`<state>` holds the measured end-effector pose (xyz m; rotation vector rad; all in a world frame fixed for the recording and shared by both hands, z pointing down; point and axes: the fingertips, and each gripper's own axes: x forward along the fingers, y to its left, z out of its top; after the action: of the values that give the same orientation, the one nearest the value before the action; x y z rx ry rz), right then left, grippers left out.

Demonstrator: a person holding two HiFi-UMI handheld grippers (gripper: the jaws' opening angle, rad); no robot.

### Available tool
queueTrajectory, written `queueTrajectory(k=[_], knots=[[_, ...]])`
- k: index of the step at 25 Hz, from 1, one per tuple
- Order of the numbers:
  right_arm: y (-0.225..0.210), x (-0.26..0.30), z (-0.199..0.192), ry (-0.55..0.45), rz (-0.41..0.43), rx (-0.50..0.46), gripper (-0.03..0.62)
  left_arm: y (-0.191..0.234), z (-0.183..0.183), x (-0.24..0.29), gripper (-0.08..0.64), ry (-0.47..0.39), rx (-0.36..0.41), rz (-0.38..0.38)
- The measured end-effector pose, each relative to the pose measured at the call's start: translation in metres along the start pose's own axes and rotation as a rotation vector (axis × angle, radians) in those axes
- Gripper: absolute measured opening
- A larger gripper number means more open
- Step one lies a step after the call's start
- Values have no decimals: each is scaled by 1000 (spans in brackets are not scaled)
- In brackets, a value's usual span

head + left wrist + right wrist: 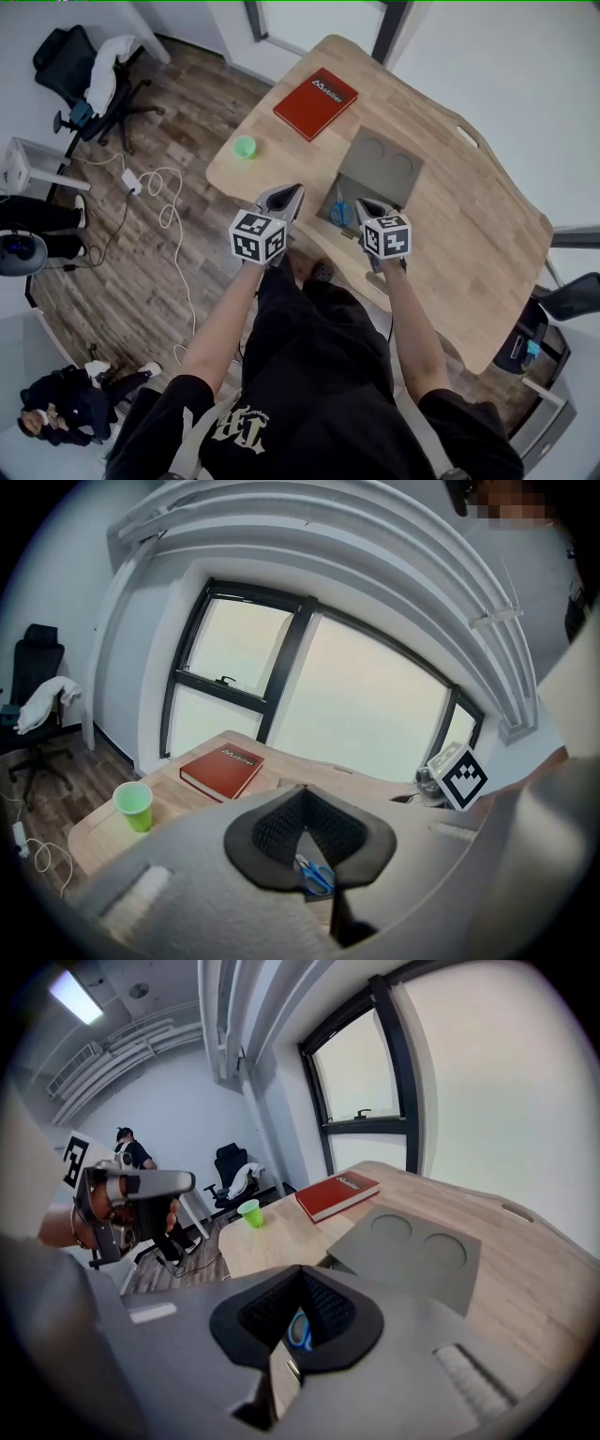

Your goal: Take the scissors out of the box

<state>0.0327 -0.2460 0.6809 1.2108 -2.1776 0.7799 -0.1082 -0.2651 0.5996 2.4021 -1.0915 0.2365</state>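
Note:
Blue-handled scissors (341, 212) lie in an open grey box (326, 217) at the near edge of the wooden table (450, 225). The box's lid (380, 165), with two round recesses, lies folded back behind it. My left gripper (284, 201) hovers just left of the box with its jaws closed and nothing in them. My right gripper (368, 208) hangs just right of the scissors, also shut and empty. The scissors (317, 874) show behind the left gripper (302, 791) in its view. Their blue handles (298, 1328) peek past the right gripper (302, 1271).
A red book (316, 102) lies at the far side of the table and a green cup (245, 147) stands near its left edge. An office chair (84, 84) and white cables (164, 206) are on the floor to the left. A person (61, 403) sits at lower left.

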Motion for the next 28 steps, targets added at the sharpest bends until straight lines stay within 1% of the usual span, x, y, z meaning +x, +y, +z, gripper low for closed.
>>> queueTrajectory(k=[4,6,10,15,23,28], knots=[[1,19,-20,72,6,-21,7,12,-8,2,3,11,-8,13],[2,30,-32,121,24,-13,87,18,-13,4,3,22,-6,22],[0,48,-54,205,31,-14,81,27,-18,8,3,32,-3,31],[-4,67,-78,297,19,-30,100,31,-24,13,3,40,3,29],[-7,93,-105,406,0,-99,120,36,-36,11,3,58,9,34],[-8,104,-119,471,-10,-114,137,42,-42,10,3,70,6,45]])
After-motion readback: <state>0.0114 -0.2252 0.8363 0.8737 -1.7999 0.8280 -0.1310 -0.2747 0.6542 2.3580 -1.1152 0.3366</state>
